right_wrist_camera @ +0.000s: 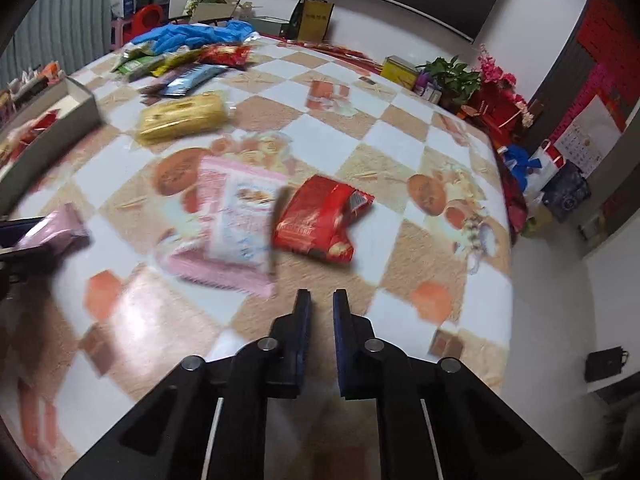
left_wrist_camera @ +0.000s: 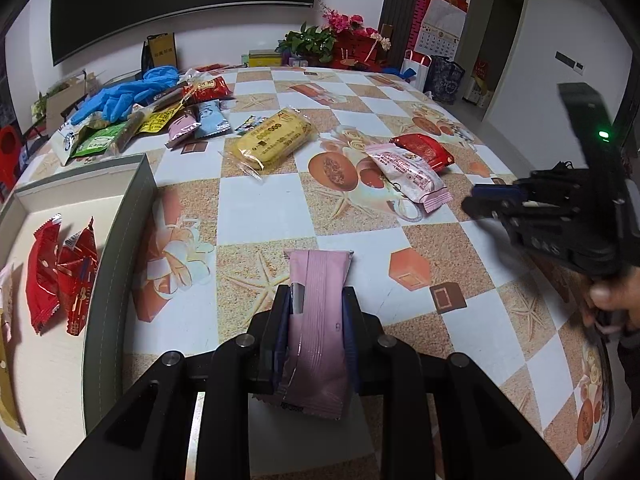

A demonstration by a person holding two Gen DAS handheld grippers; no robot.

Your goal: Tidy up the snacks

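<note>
My left gripper (left_wrist_camera: 317, 294) is shut on a pink snack packet (left_wrist_camera: 318, 320) and holds it above the table, just right of the grey box (left_wrist_camera: 120, 248). The packet also shows at the left edge of the right wrist view (right_wrist_camera: 52, 232). The box holds red snack packets (left_wrist_camera: 60, 272). My right gripper (right_wrist_camera: 321, 298) is empty, its jaws a narrow gap apart, above the table near a red packet (right_wrist_camera: 320, 220) and a pink-white packet (right_wrist_camera: 236, 220). It shows in the left wrist view (left_wrist_camera: 480, 200) beside that pink-white packet (left_wrist_camera: 408, 174) and red packet (left_wrist_camera: 424, 150).
A yellow cake packet (left_wrist_camera: 272, 140) lies mid-table. A pile of several snack packets (left_wrist_camera: 160, 120) and blue gloves (left_wrist_camera: 128, 94) lie at the far left. Plants and red gift boxes (left_wrist_camera: 344, 44) stand at the table's far edge. The table's right edge (right_wrist_camera: 508, 240) drops to the floor.
</note>
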